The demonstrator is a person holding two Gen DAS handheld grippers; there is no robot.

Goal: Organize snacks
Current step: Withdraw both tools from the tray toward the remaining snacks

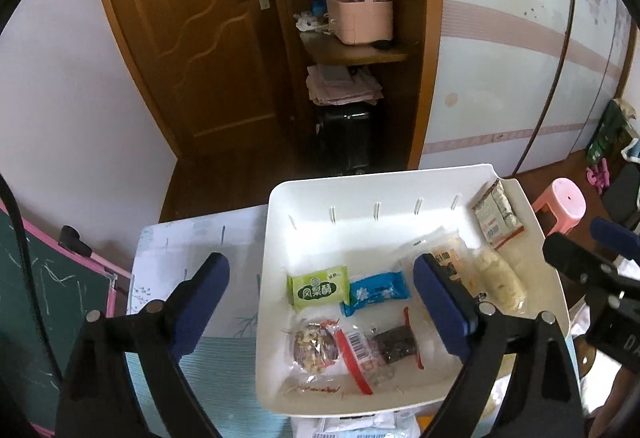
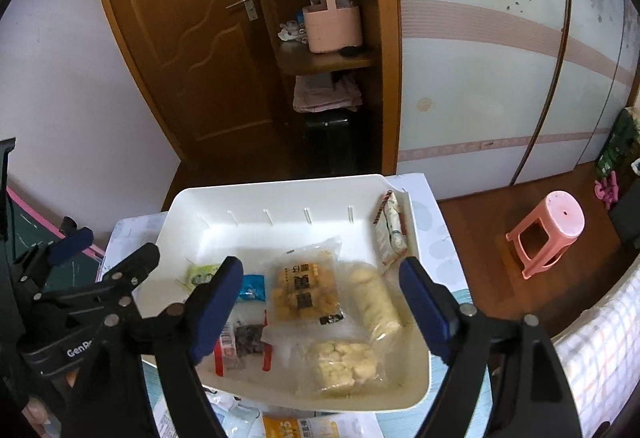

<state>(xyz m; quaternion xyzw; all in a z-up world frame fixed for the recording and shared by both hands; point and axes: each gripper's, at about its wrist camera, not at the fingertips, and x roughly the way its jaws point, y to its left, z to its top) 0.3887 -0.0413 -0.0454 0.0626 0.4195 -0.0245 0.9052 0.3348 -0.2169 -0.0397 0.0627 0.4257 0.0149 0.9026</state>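
Note:
A white tray (image 1: 280, 206) sits on a small table and holds several snack packets: a green one (image 1: 318, 285), a blue one (image 1: 378, 292), a round nut cake (image 1: 314, 346), a red-edged dark bar (image 1: 394, 345), yellow pastries (image 2: 304, 292), a pale roll (image 2: 374, 298), a crumbly cake (image 2: 344, 362) and a sachet (image 2: 390, 230) against the far right rim. My left gripper (image 1: 320, 302) is open and empty above the tray's left side. My right gripper (image 2: 320, 302) is open and empty above the tray's (image 2: 180, 206) middle.
More packets (image 2: 296, 426) lie on the table in front of the tray. A pink stool (image 2: 548, 234) stands on the floor to the right. A green chalkboard (image 1: 36, 302) is at left. A door and shelves stand behind.

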